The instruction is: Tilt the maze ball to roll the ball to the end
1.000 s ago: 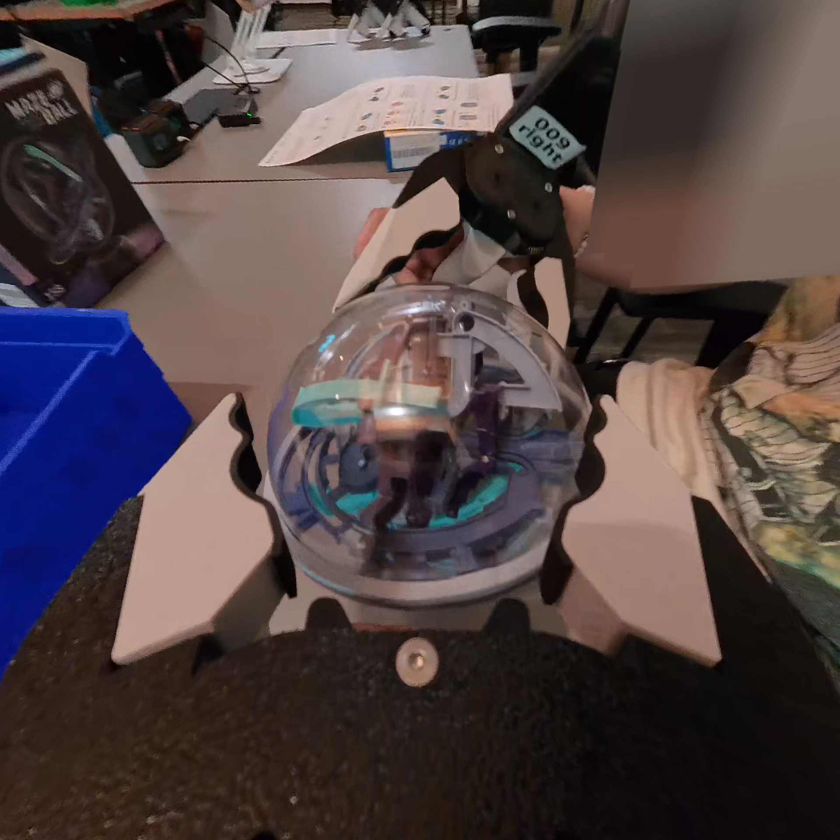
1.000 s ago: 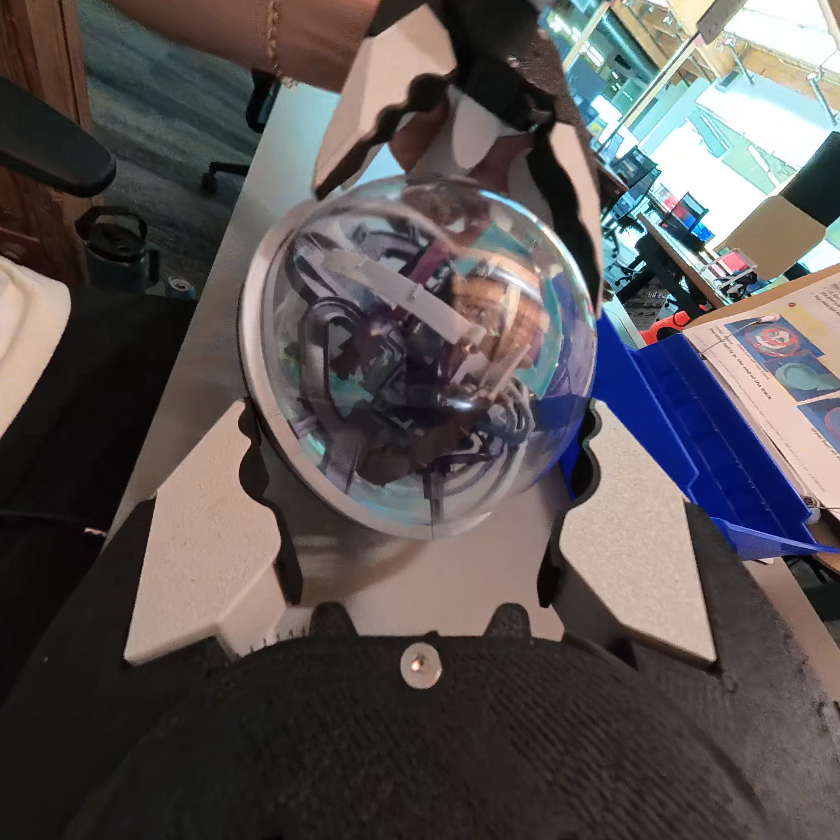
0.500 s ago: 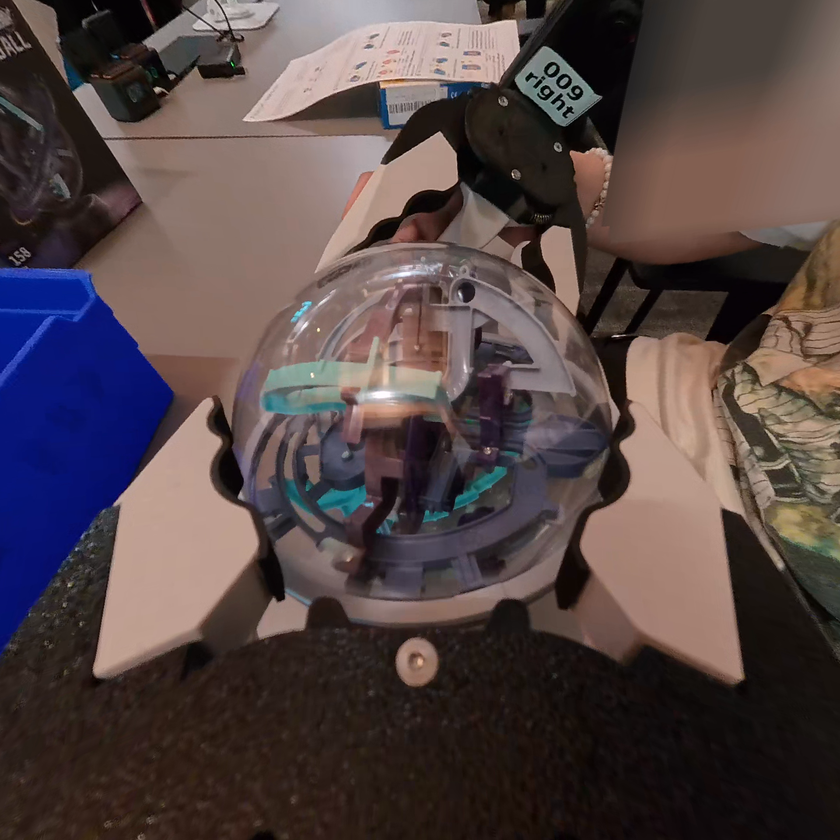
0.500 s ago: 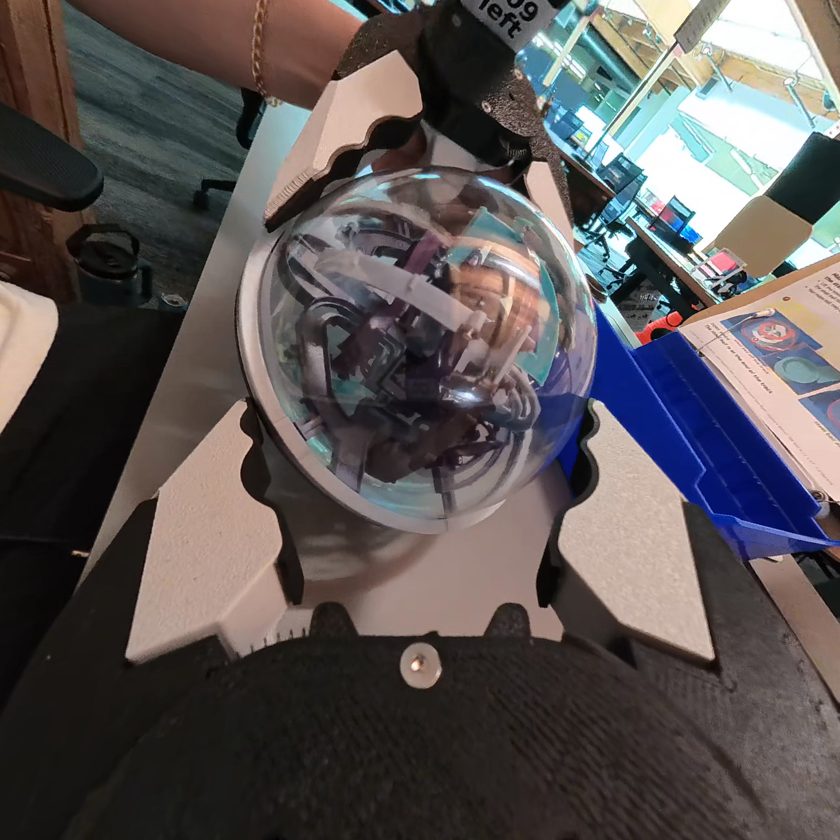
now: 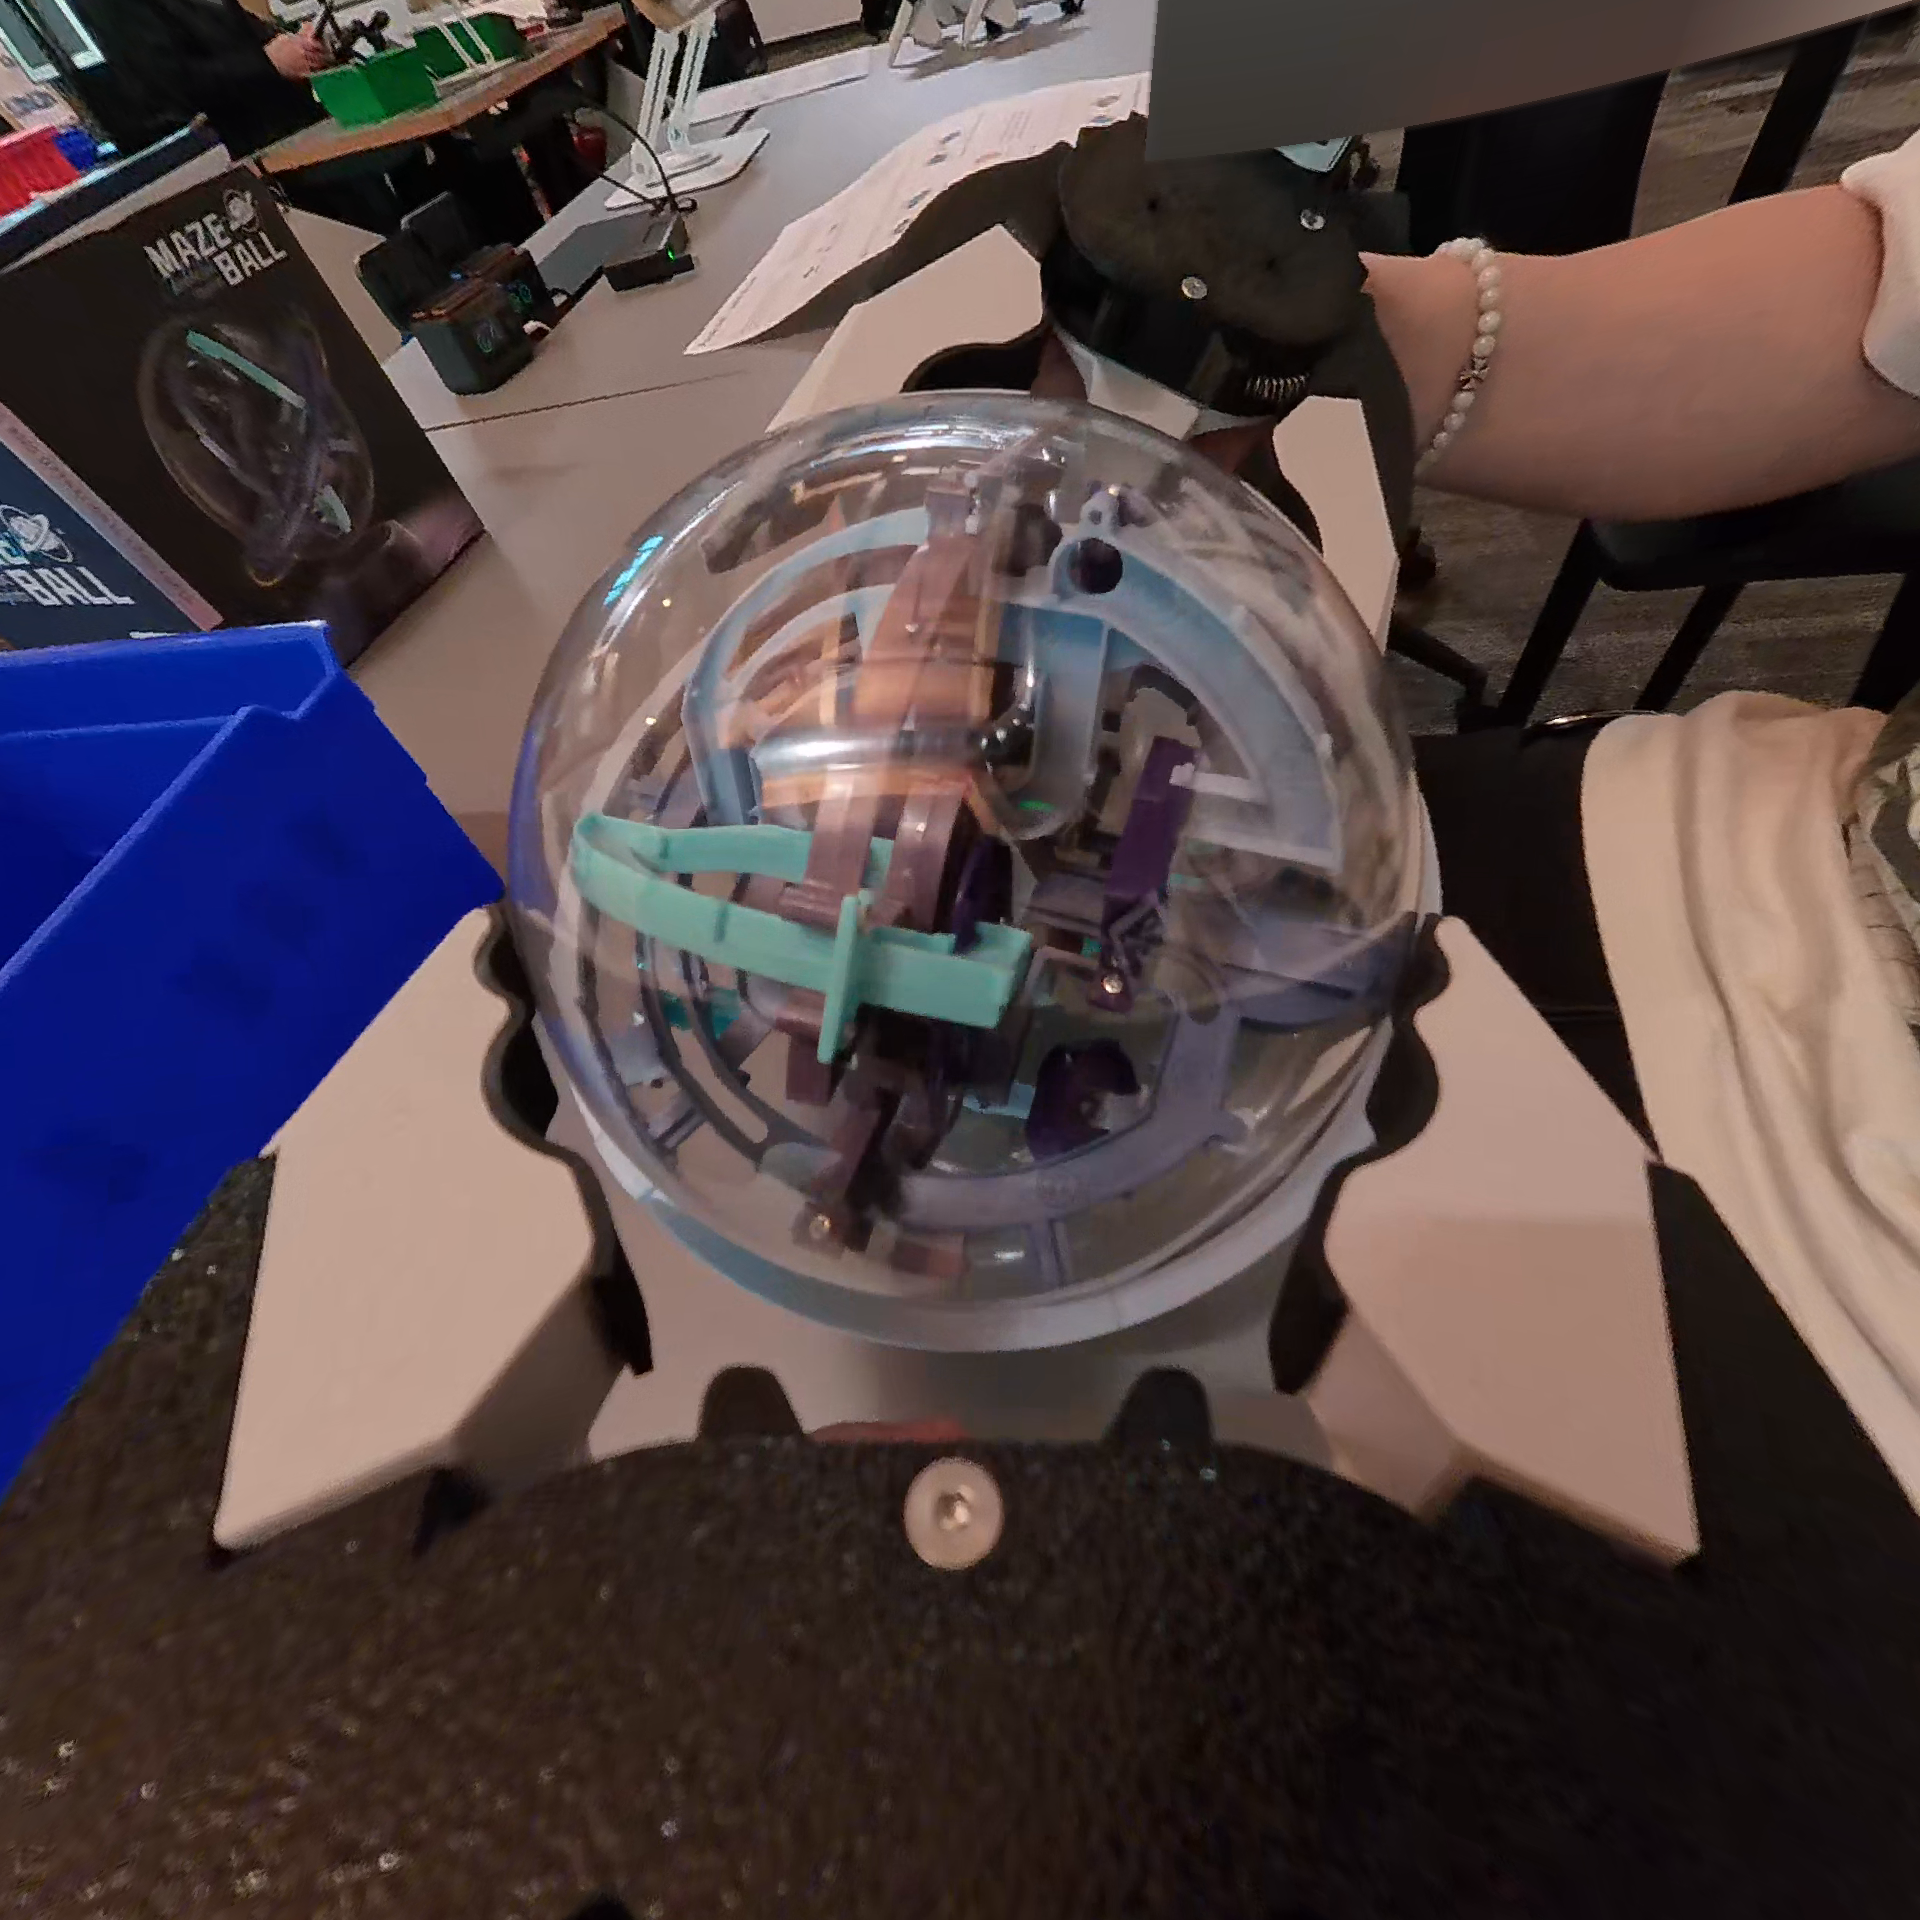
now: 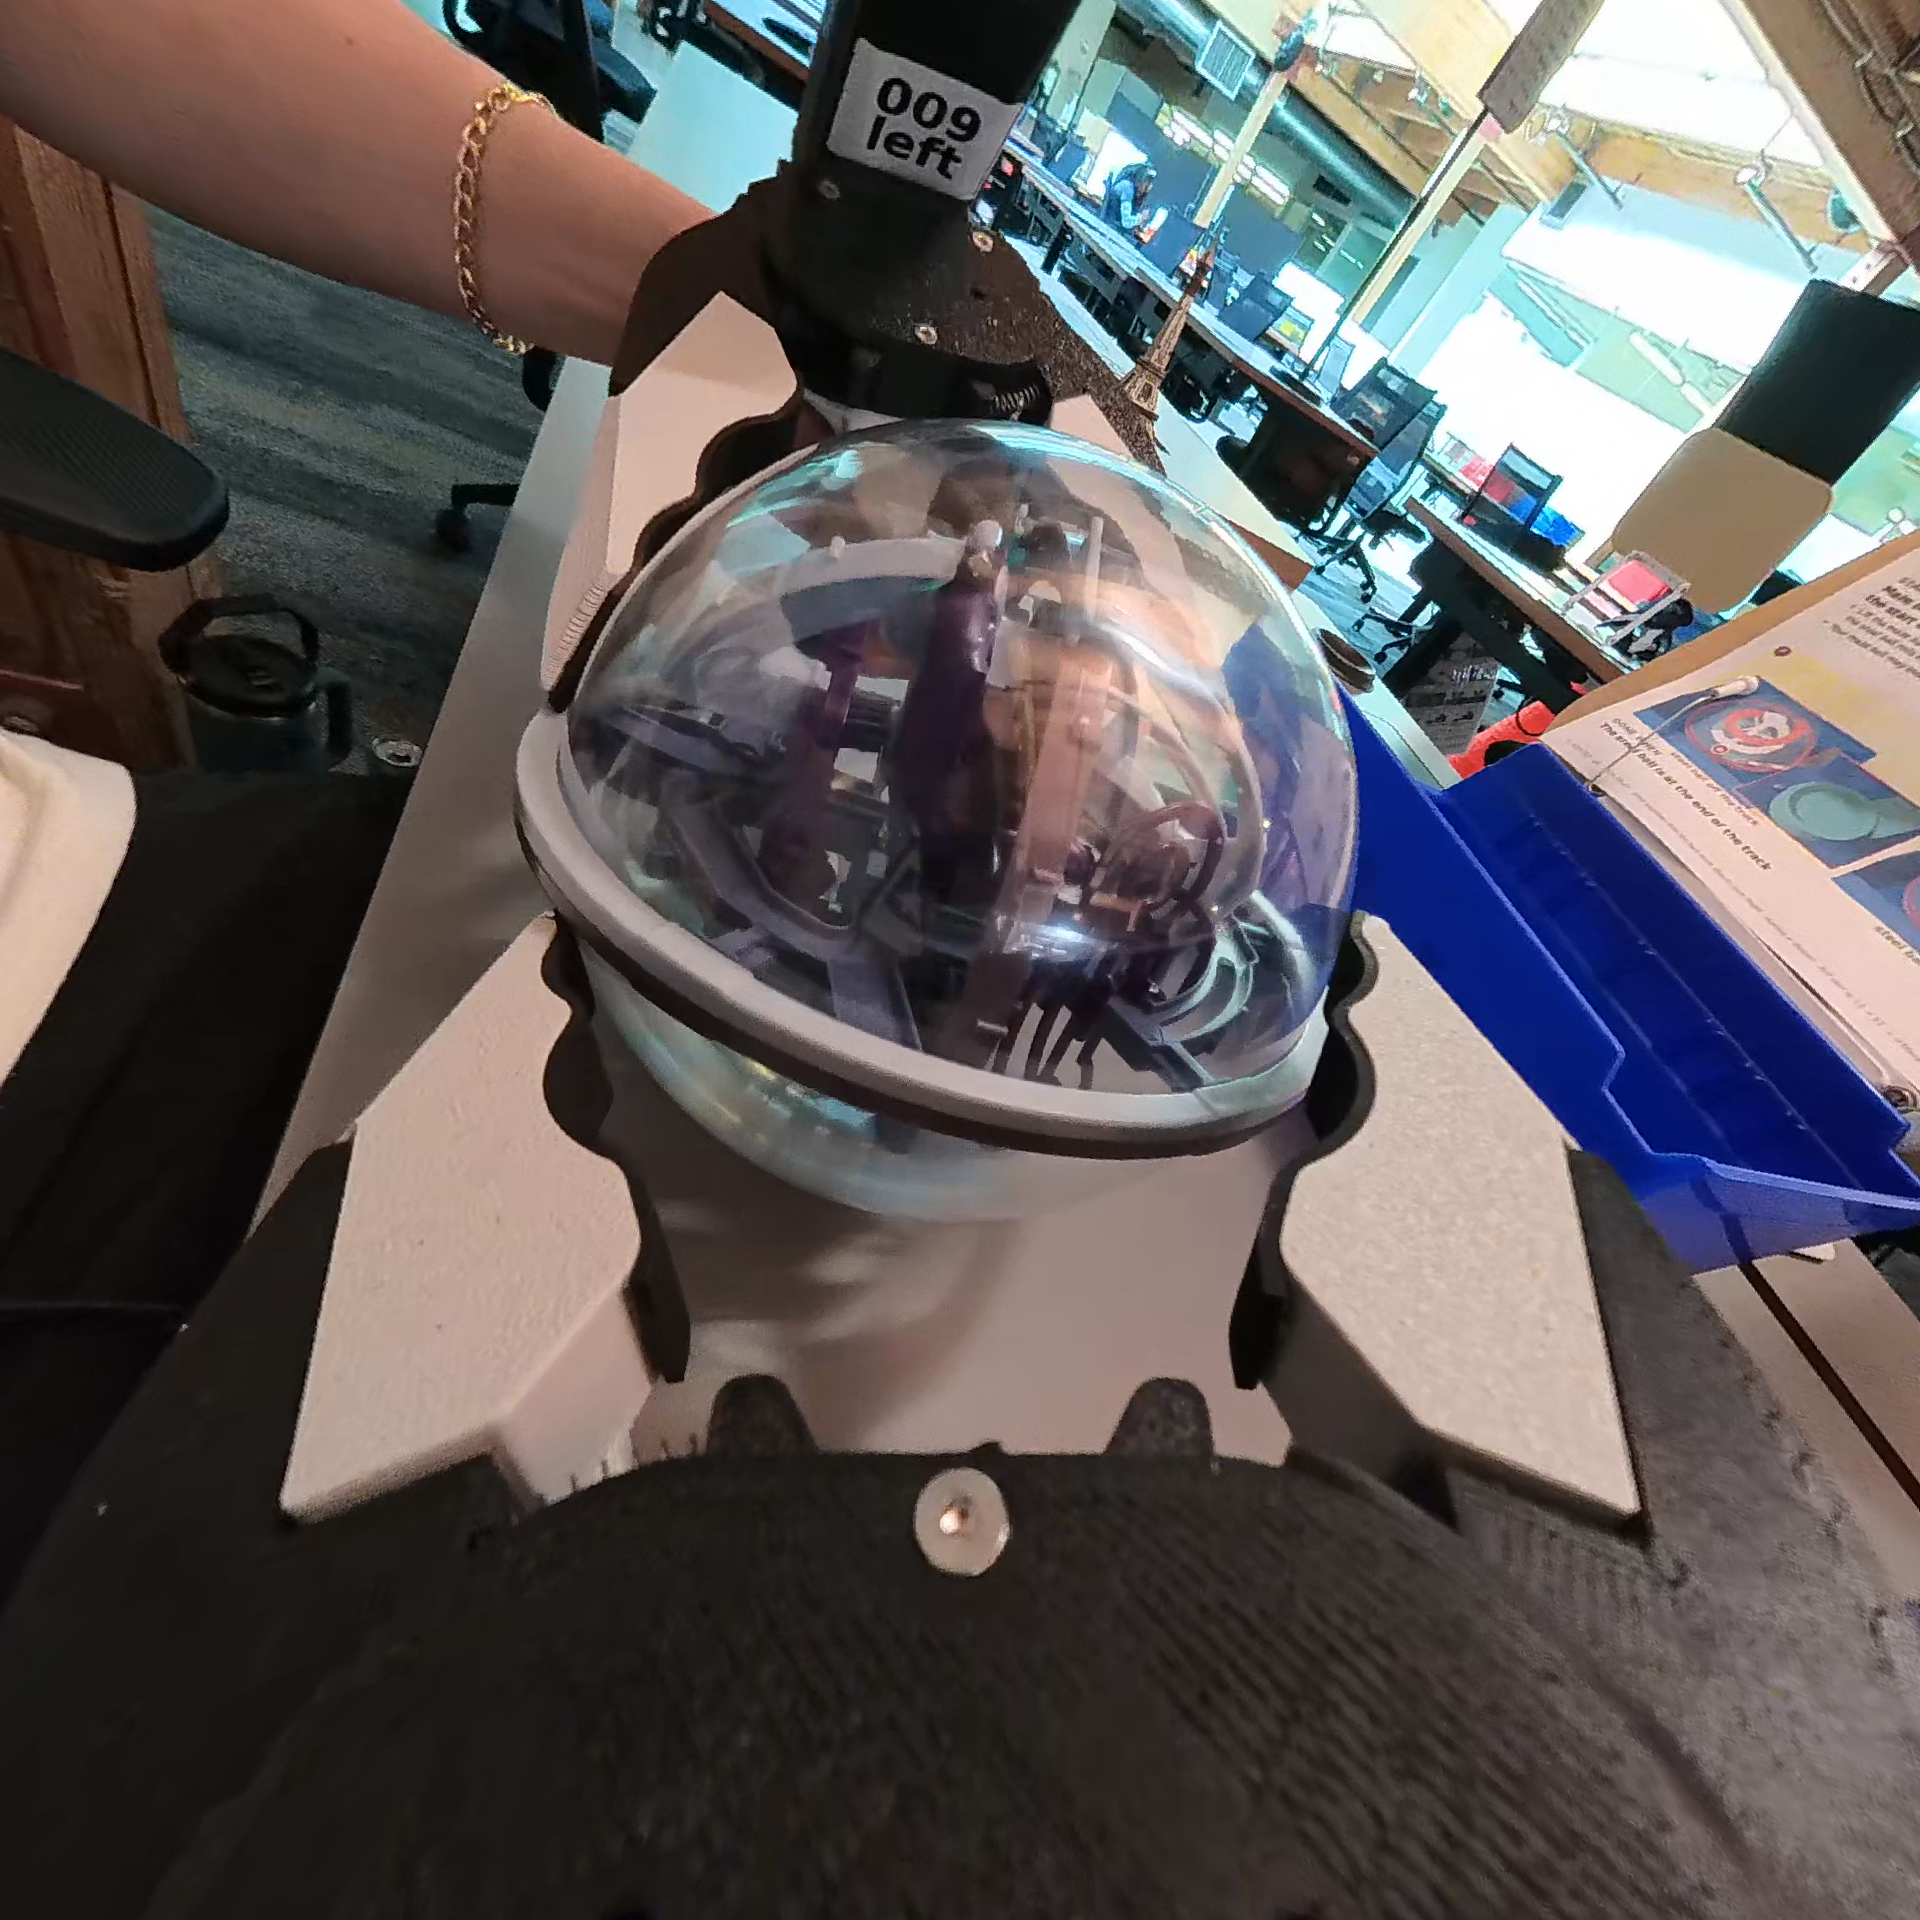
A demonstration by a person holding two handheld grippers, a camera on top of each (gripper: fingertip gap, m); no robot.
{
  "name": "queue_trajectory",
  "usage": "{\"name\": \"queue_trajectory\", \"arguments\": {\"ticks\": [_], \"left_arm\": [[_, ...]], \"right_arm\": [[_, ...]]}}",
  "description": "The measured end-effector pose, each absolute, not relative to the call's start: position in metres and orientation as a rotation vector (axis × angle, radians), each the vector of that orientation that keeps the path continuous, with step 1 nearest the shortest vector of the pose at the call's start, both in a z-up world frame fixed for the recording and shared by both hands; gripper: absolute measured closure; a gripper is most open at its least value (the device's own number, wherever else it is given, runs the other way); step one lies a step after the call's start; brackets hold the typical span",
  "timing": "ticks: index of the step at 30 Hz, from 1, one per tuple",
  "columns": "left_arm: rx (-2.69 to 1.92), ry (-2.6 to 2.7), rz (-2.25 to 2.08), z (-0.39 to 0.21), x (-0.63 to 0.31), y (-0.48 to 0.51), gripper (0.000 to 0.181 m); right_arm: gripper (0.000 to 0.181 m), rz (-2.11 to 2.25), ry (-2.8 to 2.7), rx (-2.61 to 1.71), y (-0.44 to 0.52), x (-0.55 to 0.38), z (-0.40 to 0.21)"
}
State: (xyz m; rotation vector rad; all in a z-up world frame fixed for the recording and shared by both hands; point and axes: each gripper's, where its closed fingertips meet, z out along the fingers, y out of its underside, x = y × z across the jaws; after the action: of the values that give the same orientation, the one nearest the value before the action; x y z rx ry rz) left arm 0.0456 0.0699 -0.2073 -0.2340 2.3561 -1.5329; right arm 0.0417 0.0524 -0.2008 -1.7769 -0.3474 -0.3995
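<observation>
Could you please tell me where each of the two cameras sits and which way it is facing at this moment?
Left wrist view: on the left gripper, looking along its fingers at the maze ball; right gripper and a forearm beyond.
Right wrist view: on the right gripper, facing the opposite way; left gripper behind the ball.
Shared: the ball, both grippers, the blue bin.

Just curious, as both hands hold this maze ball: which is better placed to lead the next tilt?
Probably left. Both jaws clasp the maze ball, but only the left gripper sees the small ball on its grey track; the right gripper doesn't.
</observation>
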Motion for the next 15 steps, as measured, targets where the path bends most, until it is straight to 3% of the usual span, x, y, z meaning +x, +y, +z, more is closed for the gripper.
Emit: {"name": "queue_trajectory", "arguments": {"ticks": [15], "left_arm": [[-0.25,2.393,-1.487,-0.2068,0.0477,0.0663,0.026]], "right_arm": [[0.044,-0.384,-0.322,-1.767,0.0482,0.0444,-0.2028]]}}
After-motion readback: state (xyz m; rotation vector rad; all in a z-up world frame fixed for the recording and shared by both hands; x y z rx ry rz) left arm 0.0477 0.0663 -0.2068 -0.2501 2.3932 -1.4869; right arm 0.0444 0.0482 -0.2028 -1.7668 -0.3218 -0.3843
